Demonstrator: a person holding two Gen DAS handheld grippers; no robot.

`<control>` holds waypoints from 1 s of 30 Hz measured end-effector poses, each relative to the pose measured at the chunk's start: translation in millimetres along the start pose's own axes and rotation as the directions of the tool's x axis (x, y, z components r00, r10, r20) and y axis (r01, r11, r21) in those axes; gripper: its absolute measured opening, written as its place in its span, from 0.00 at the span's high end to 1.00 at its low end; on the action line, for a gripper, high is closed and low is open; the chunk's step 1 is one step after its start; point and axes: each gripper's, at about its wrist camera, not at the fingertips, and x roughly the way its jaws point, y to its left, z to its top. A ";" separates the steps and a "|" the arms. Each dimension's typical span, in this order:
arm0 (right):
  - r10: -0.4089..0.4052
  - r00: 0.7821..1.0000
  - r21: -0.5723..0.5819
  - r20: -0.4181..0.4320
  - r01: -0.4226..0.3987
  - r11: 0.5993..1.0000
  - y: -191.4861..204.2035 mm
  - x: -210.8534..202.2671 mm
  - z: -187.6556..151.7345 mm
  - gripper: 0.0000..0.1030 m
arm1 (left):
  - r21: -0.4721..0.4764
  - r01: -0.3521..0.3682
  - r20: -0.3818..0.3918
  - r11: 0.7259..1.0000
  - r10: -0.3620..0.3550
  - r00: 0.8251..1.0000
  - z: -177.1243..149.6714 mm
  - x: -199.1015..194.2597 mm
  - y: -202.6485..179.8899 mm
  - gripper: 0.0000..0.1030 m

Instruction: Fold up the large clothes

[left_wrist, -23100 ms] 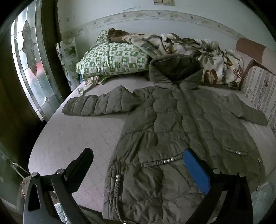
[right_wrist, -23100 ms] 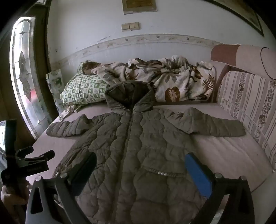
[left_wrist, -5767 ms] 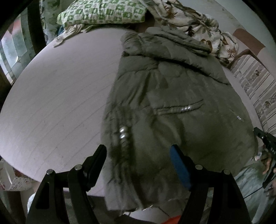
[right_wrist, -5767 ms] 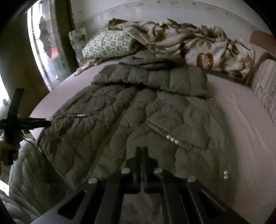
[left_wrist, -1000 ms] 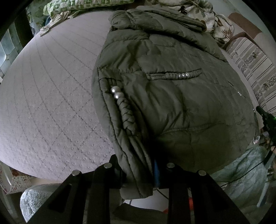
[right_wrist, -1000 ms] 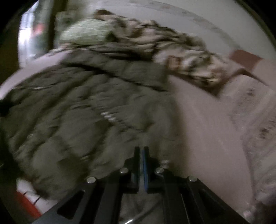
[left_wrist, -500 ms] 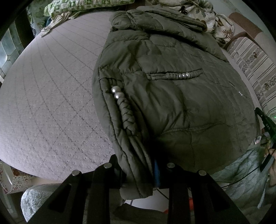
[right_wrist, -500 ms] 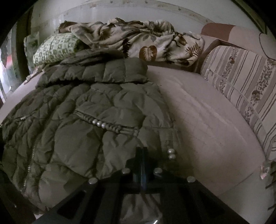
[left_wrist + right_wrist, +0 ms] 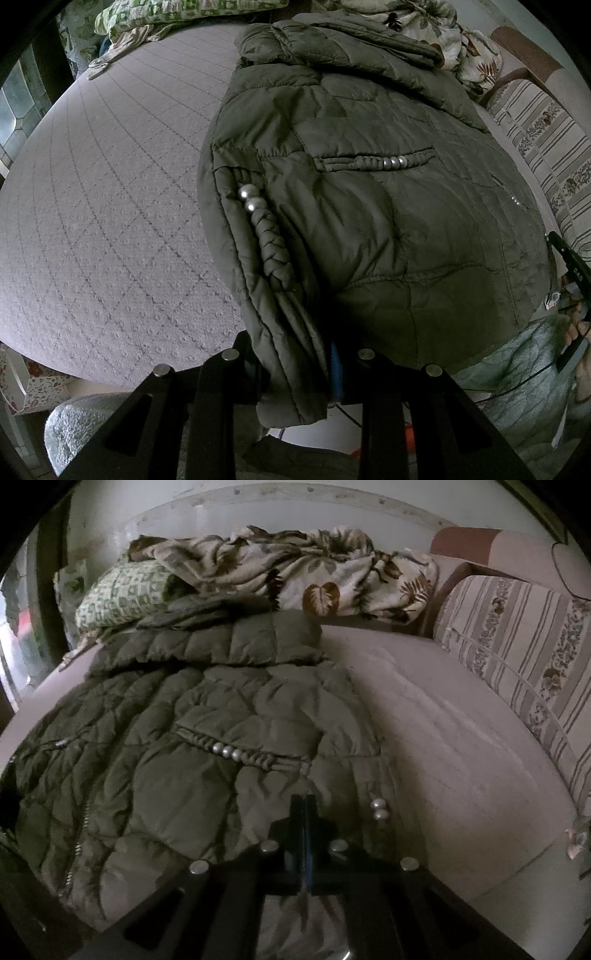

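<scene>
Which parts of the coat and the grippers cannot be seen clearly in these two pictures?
- Right gripper: whether its shut jaws pinch the coat; the fingers hide this.
- Coat hem, left wrist view: behind the left gripper, which clamps it.
- Sleeves: folded across, cuffs hidden.

The olive quilted puffer coat point(image 9: 369, 206) hides the left gripper's fingertips point(image 9: 334, 365); its hem drops past the right wrist view's lower edge

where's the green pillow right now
In the right wrist view the green pillow lies upper left at the head of the bed, beside the leaf blanket, just beyond the coat.
</scene>
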 end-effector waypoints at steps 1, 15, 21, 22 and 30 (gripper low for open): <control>0.010 1.000 -0.010 0.002 -0.010 1.000 1.4 -1.1 -0.6 1.00 | 0.000 -0.001 0.000 1.000 0.001 1.000 0.0 0.0 -0.1 0.73; 0.333 0.942 0.025 -0.029 -0.333 0.943 -4.0 0.2 -2.1 0.98 | 0.000 -0.002 0.001 1.000 0.002 1.000 -0.3 0.1 0.0 0.73; 0.368 0.930 0.083 -0.008 -0.367 0.927 -18.5 -0.6 -5.9 0.97 | -0.003 0.000 0.002 1.000 0.000 1.000 -0.6 0.0 0.0 0.72; 0.389 0.921 0.085 -0.002 -0.387 0.918 -19.8 -2.0 -6.5 0.97 | -0.005 0.000 0.001 1.000 0.000 1.000 -0.3 0.3 -0.3 0.72; 0.365 0.929 -0.019 0.064 -0.364 0.931 -5.9 -27.4 -0.3 0.97 | -0.007 -0.001 -0.001 1.000 0.001 1.000 0.0 0.5 -0.9 0.71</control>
